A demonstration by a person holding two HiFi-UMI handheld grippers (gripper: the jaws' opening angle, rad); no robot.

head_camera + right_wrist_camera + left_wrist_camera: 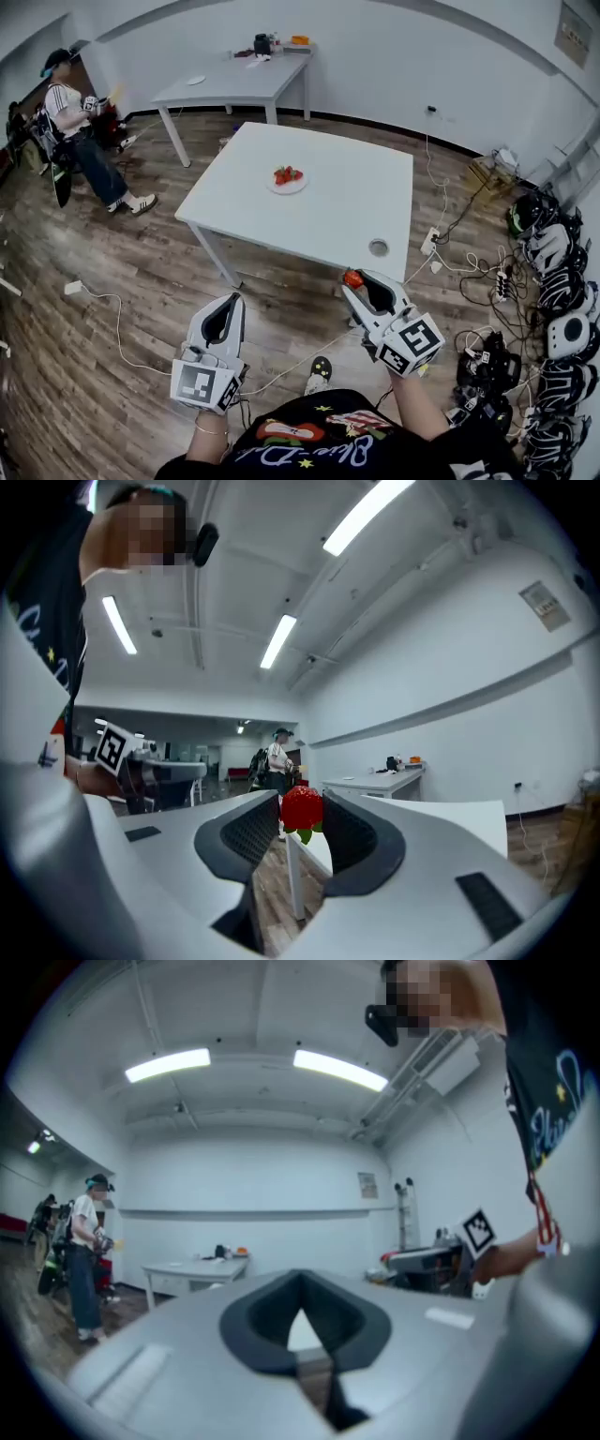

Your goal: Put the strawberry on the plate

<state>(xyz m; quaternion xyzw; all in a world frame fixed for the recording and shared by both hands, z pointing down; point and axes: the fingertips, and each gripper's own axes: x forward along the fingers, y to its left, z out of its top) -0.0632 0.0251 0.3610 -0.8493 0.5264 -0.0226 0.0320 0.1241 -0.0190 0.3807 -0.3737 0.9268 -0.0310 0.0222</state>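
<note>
A red strawberry with green leaves sits pinched between the tips of my right gripper, held low over the wooden floor, just short of the white table's near edge. In the right gripper view the strawberry stands between the two black pads of that gripper. Far across the table lies a white plate that carries a few strawberries. My left gripper hangs to the left of the table, shut and empty; its own view shows its tips meeting.
A round hole marks the table's near right corner. A second white table stands at the back. A person sits at the far left. Cables, a power strip and several headsets crowd the floor on the right.
</note>
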